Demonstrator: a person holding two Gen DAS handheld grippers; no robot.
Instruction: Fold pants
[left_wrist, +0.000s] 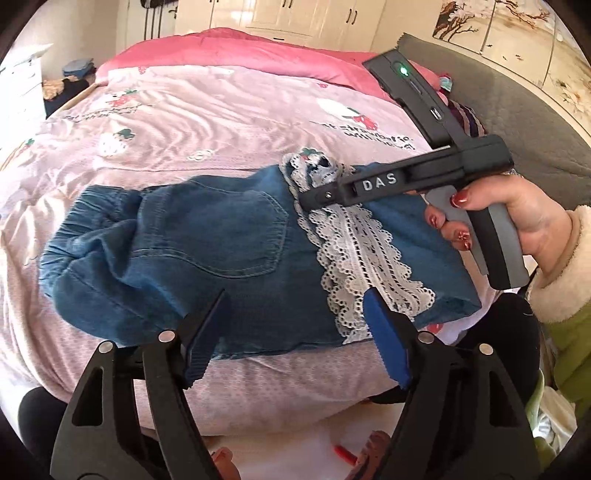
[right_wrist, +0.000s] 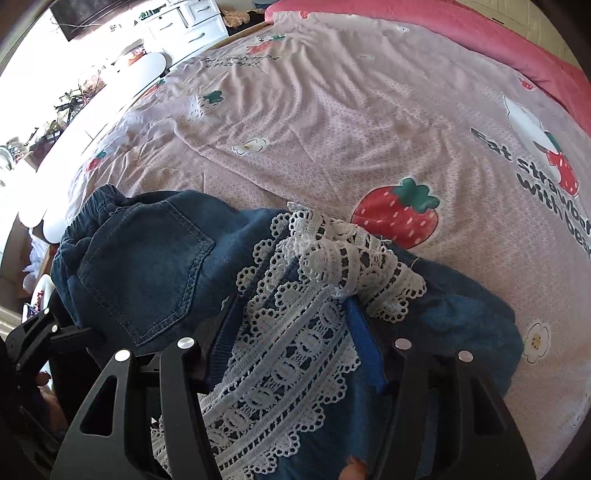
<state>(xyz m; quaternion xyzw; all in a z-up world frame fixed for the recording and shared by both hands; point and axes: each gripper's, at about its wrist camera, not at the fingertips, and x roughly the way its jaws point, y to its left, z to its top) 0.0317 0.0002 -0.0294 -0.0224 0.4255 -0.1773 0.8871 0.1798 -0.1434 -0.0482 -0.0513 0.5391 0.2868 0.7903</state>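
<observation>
Small blue denim pants (left_wrist: 207, 251) with white lace cuffs (left_wrist: 354, 251) lie folded on the pink strawberry bedspread (left_wrist: 207, 122). The cuffs are laid over the seat beside the back pocket (left_wrist: 236, 229). My left gripper (left_wrist: 295, 325) is open and empty, hovering over the near edge of the pants. My right gripper (right_wrist: 291, 325) is open over the lace (right_wrist: 295, 350), with the raised lace cuff (right_wrist: 354, 258) just past its fingertips. It also shows in the left wrist view (left_wrist: 310, 195), reaching in from the right over the lace.
A darker pink blanket (left_wrist: 258, 48) lies across the far end of the bed. A grey headboard (left_wrist: 517, 122) stands at the right. White cabinets (right_wrist: 184, 26) and a white table (right_wrist: 110, 92) stand beyond the bed's left side.
</observation>
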